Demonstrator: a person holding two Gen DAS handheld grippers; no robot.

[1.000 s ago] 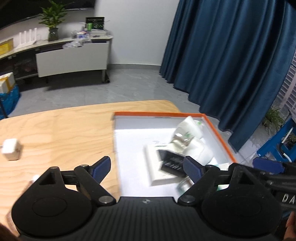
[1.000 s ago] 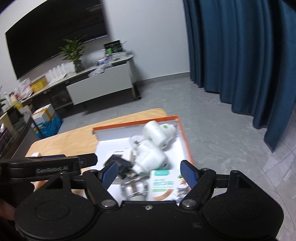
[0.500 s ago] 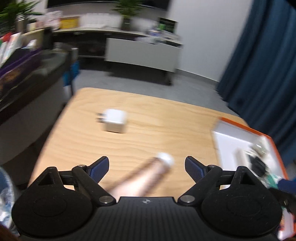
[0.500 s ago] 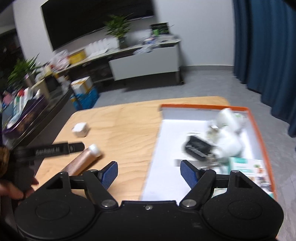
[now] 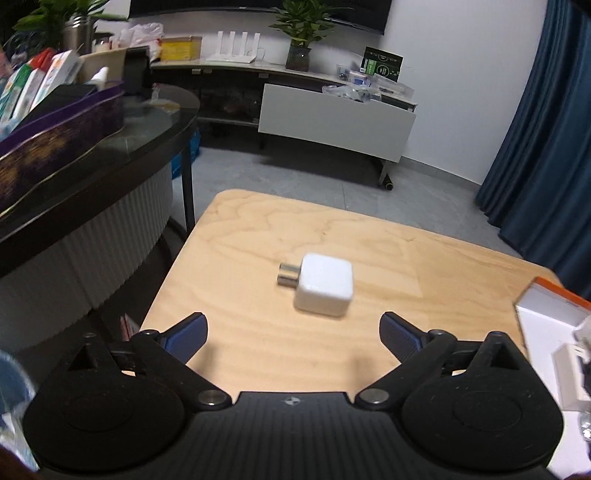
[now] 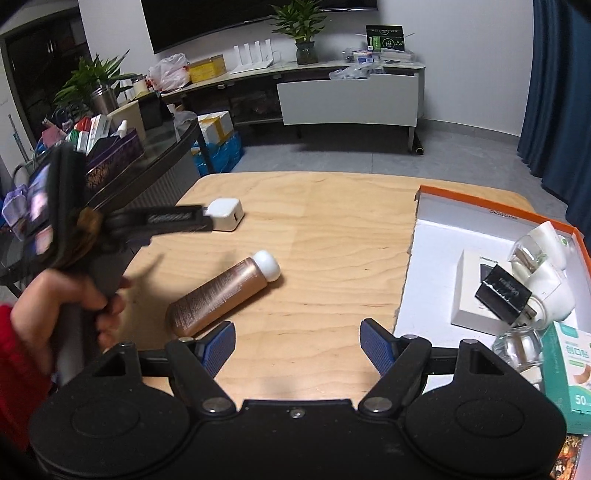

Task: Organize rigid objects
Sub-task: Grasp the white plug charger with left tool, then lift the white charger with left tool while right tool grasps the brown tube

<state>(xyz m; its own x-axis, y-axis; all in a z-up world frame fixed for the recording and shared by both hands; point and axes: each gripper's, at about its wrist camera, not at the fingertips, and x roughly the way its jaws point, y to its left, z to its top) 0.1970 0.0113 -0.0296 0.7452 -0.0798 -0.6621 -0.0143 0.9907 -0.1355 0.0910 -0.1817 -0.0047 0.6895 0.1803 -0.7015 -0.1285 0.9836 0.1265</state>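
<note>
The fingers (image 5: pixel 184 334) of the left gripper (image 5: pixel 293 332) are opening, empty, toward the one white charger plug (image 5: pixel 324 290) lying on the tabletop (image 5: pixel 406 254). The right gripper (image 6: pixel 297 341) hangs spread, empty, near the one bronze tube (image 6: pixel 221 295). Next, likely: straddle the plug, close, carry it to the orange-rimmed box (image 6: pixel 480 201).

A white media cabinet (image 6: pixel 351 98) stands against the far wall, carrying a potted plant (image 6: pixel 304 26) and a white router (image 6: pixel 255 57). Blue curtains (image 5: pixel 546 147) hang at right. A dark glass-topped counter (image 5: pixel 92 158) stands at left.
</note>
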